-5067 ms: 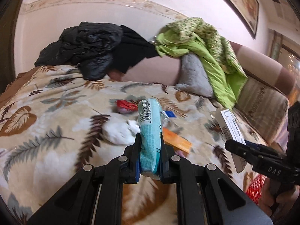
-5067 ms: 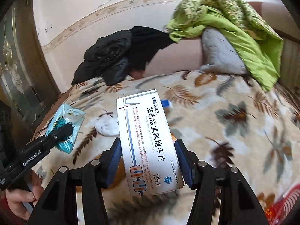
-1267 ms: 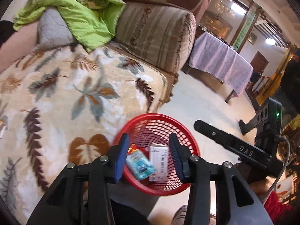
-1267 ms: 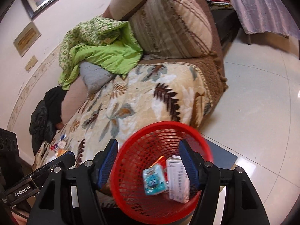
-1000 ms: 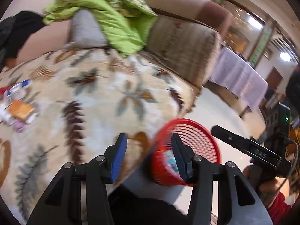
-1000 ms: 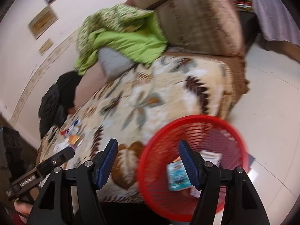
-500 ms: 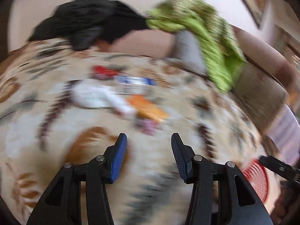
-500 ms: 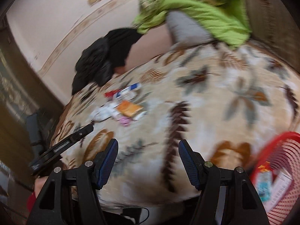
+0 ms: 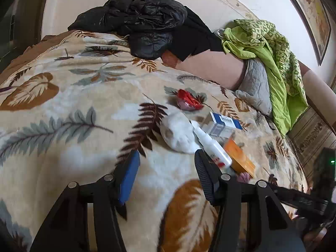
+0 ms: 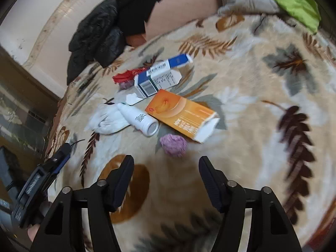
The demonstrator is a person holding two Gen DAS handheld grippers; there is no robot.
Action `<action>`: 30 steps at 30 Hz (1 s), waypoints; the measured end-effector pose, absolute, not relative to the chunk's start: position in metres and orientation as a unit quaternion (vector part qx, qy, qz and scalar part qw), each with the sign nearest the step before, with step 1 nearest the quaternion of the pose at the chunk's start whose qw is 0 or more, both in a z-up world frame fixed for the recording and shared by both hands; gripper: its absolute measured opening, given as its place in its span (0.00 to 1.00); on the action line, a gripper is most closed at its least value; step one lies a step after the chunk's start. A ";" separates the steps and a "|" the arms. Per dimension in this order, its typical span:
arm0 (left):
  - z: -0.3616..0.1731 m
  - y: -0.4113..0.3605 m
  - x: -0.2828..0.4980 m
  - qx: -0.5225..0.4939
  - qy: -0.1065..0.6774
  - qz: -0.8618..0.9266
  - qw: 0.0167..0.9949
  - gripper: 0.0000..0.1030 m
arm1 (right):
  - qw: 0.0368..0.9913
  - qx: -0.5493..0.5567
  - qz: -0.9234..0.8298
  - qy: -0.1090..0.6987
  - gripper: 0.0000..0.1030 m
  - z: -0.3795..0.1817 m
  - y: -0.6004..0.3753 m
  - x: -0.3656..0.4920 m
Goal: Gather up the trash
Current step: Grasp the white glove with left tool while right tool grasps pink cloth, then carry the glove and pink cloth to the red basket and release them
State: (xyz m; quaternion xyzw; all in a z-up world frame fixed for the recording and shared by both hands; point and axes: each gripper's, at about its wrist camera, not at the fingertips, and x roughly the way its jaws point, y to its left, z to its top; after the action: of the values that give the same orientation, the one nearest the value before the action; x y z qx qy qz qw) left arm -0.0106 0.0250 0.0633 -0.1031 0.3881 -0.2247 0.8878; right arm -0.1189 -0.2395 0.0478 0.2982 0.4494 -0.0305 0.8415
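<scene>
Trash lies on the leaf-patterned blanket (image 9: 63, 113). In the left wrist view I see a crumpled white tissue (image 9: 178, 133), a white bottle (image 9: 212, 147), a blue-and-white box (image 9: 222, 124), an orange box (image 9: 239, 158) and a red wrapper (image 9: 189, 101). My left gripper (image 9: 166, 166) is open and empty, just short of the tissue. In the right wrist view the purple wad (image 10: 173, 145) lies just ahead of my open, empty right gripper (image 10: 166, 168), with the orange box (image 10: 182, 114), bottle (image 10: 139, 118), tissue (image 10: 107, 119), blue-and-white box (image 10: 159, 77) and red wrapper (image 10: 126, 76) beyond it.
A black jacket (image 9: 145, 25) and a green blanket (image 9: 273, 52) over a grey cushion (image 9: 254, 86) lie at the back of the sofa. The sofa armrest (image 9: 315, 130) is at the right. The left gripper shows at lower left in the right wrist view (image 10: 42, 178).
Both grippers let a teal packet and a white box go into the red basket, then swung back from it to the trash pile on the blanket. Both are now open and empty.
</scene>
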 end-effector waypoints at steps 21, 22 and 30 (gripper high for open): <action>0.024 -0.040 0.057 -0.081 0.433 -0.220 0.870 0.19 | 0.853 0.292 -0.032 0.432 0.29 0.049 -0.250 -0.119; 0.025 -0.037 0.054 -0.080 0.431 -0.219 0.872 0.18 | 0.854 0.292 -0.031 0.430 0.29 0.051 -0.251 -0.120; 0.054 -0.011 0.002 -0.042 0.389 -0.221 0.893 0.15 | 0.874 0.279 -0.021 0.396 0.29 0.070 -0.237 -0.132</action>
State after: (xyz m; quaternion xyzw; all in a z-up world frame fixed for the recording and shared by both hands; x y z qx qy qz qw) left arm 0.0021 -0.0111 0.0541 -0.0417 0.3888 -0.2208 0.8935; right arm -0.1318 -0.2366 0.0697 0.2791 0.3963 -0.0205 0.8744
